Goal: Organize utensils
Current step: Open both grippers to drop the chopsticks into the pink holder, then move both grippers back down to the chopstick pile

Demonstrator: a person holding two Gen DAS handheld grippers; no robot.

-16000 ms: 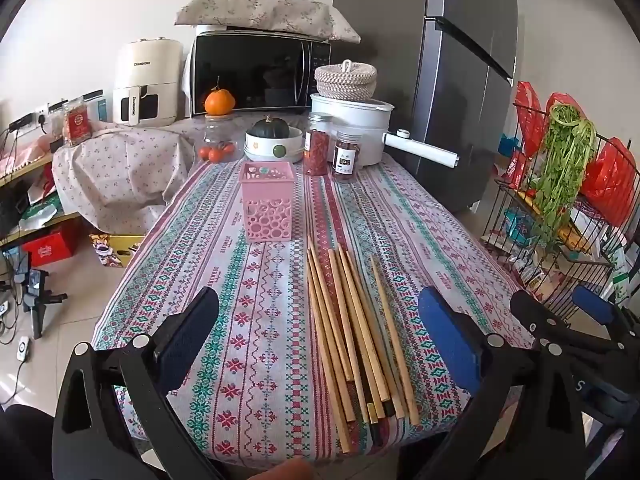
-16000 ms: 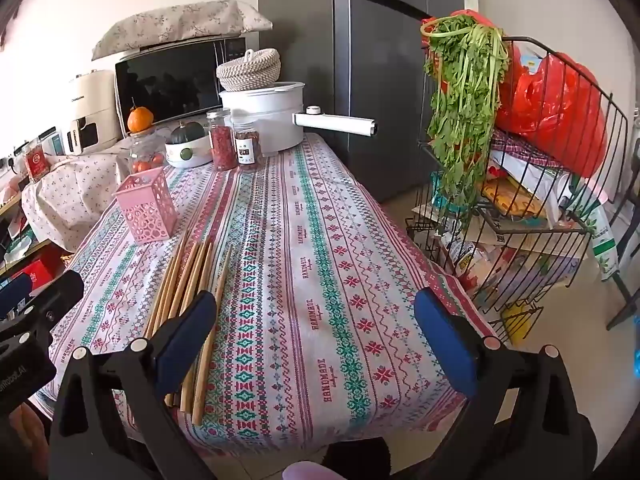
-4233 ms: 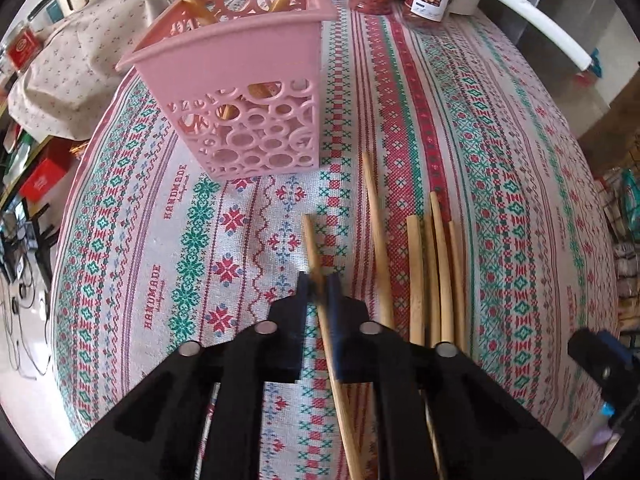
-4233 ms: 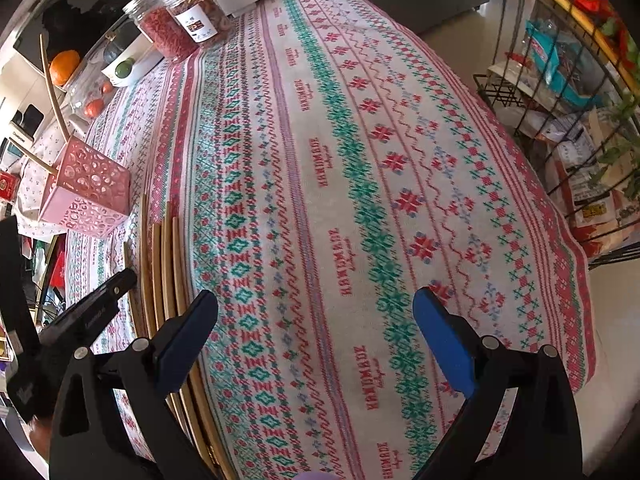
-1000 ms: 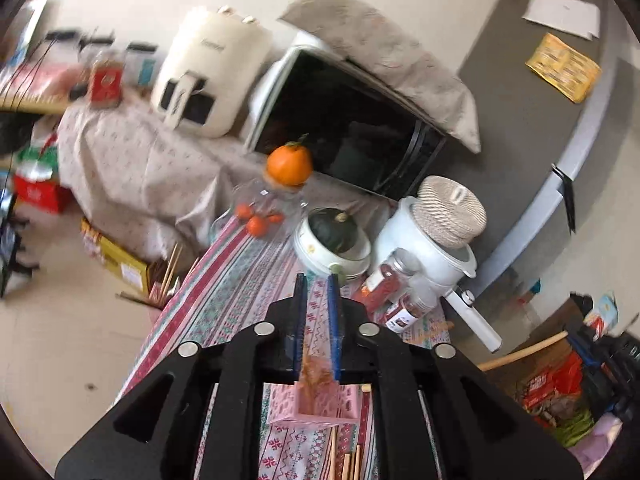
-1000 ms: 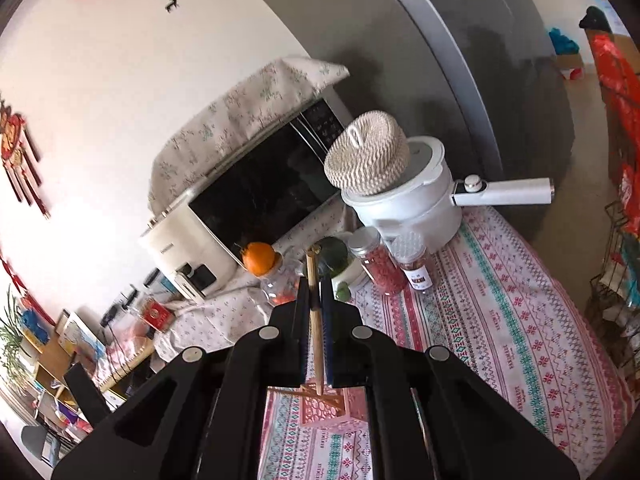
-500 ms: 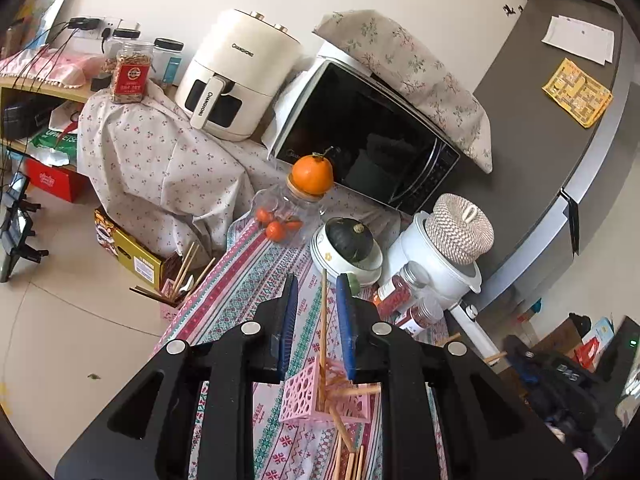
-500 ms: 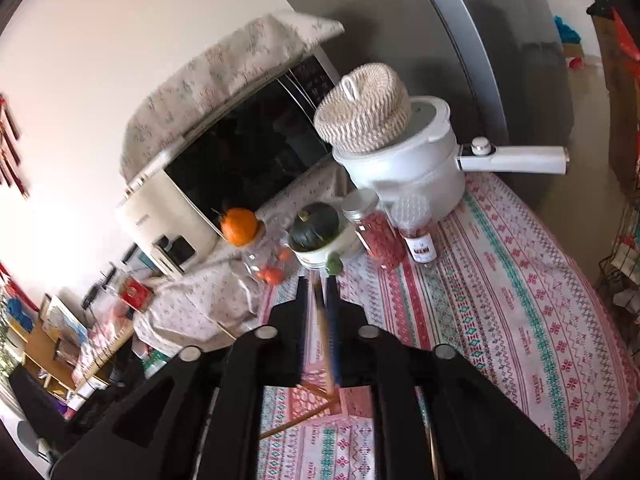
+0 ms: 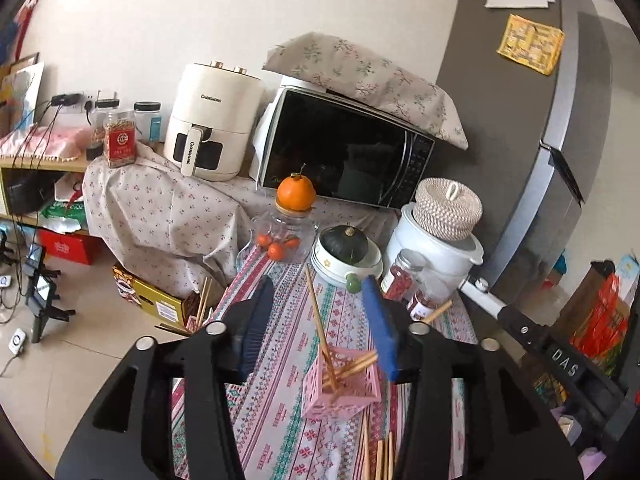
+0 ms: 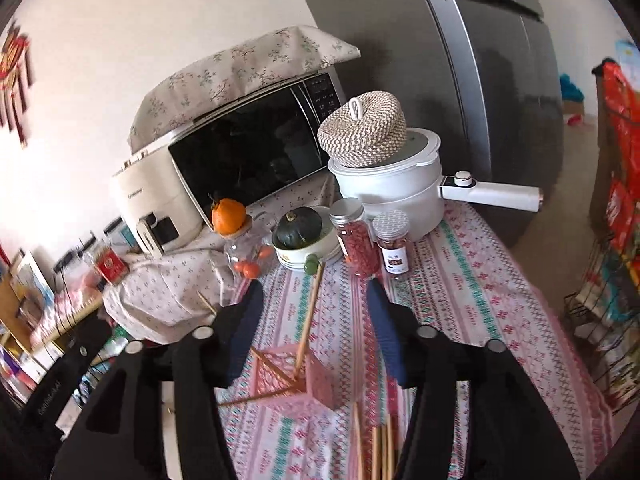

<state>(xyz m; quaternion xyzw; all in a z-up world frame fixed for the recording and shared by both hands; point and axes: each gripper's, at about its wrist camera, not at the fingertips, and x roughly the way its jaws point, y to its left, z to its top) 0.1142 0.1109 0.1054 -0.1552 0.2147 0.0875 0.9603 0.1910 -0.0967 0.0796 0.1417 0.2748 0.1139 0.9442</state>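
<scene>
Hovering left gripper [image 9: 320,322]: it hangs above the pink holder with its jaws apart. They have just been opening. One chopstick [image 9: 319,325] shows between the blue pads, touching neither of them.
Right gripper [image 10: 314,328]: it is also above the holder, jaws apart and just been opening. A leaning chopstick [image 10: 307,322] shows in the gap, free of both pads.
Pink holder [image 9: 352,394]: a pink perforated basket that stands on the patterned tablecloth [image 9: 280,408], near the front part of the table. In the right wrist view it looks tilted and a little blurred [image 10: 316,380].
Chopsticks in the holder: several wooden sticks lean at different angles. One stands steep and the others lie low and cross over the rim [image 9: 352,365]. One long stick reaches out low to the left in the right wrist view [image 10: 256,397].
Chopsticks on the cloth: a small bundle [image 9: 380,458] lies flat in front of the holder, at the bottom edge of both views. How many there are I cannot tell.
Behind the holder: two spice jars [image 10: 360,238], a bowl with a dark green squash [image 9: 345,244], a glass jar with an orange [image 9: 296,193] on top, and a white pot [image 10: 396,178] with a woven lid.
Further back: a microwave [image 9: 344,152] under a floral cover, a white air fryer [image 9: 210,120], and a grey fridge [image 9: 560,160] at the right.
</scene>
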